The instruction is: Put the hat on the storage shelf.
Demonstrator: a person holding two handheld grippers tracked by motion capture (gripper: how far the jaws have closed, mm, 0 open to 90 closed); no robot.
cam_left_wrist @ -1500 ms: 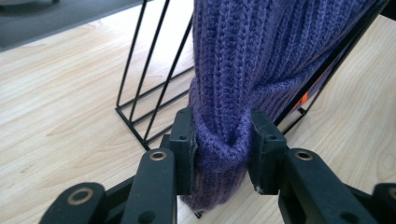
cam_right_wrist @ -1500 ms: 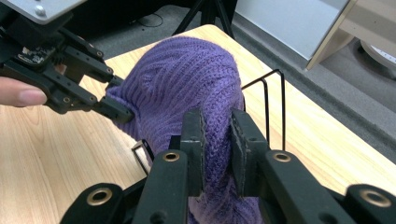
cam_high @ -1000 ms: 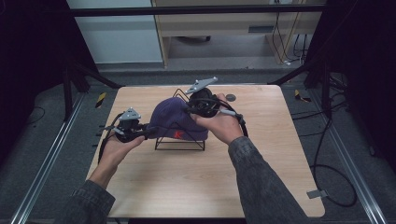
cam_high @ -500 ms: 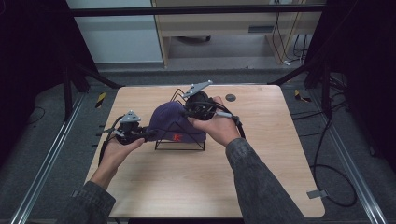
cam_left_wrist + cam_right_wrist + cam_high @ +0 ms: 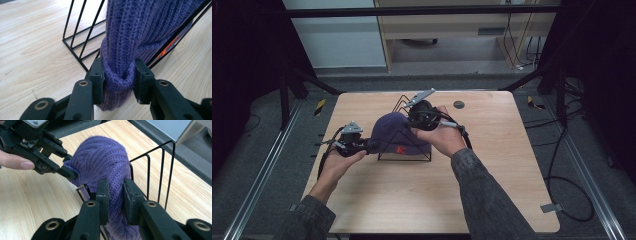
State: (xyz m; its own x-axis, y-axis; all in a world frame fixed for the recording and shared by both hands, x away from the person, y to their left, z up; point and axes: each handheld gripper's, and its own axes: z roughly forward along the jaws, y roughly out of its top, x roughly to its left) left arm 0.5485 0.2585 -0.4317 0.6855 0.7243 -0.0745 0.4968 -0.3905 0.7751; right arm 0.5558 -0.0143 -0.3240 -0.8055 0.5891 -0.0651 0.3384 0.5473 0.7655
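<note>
A purple knitted hat with a small orange mark is draped over a black wire rack at the table's middle. My left gripper sits at the hat's left edge. In the left gripper view it is shut on a fold of the hat's rim, right beside the rack's wires. My right gripper comes in from the hat's far right side. Its jaws pinch the knit near the top, and the left gripper holds the hat's far edge there.
A small dark round disc lies on the wooden table behind the right hand. The rack's tall wire loops rise to the right of the hat. Cables trail from both grippers. Metal rails run along the floor on either side.
The hat and both grippers have shifted slightly to the left. Both grips have stayed on the knit.
</note>
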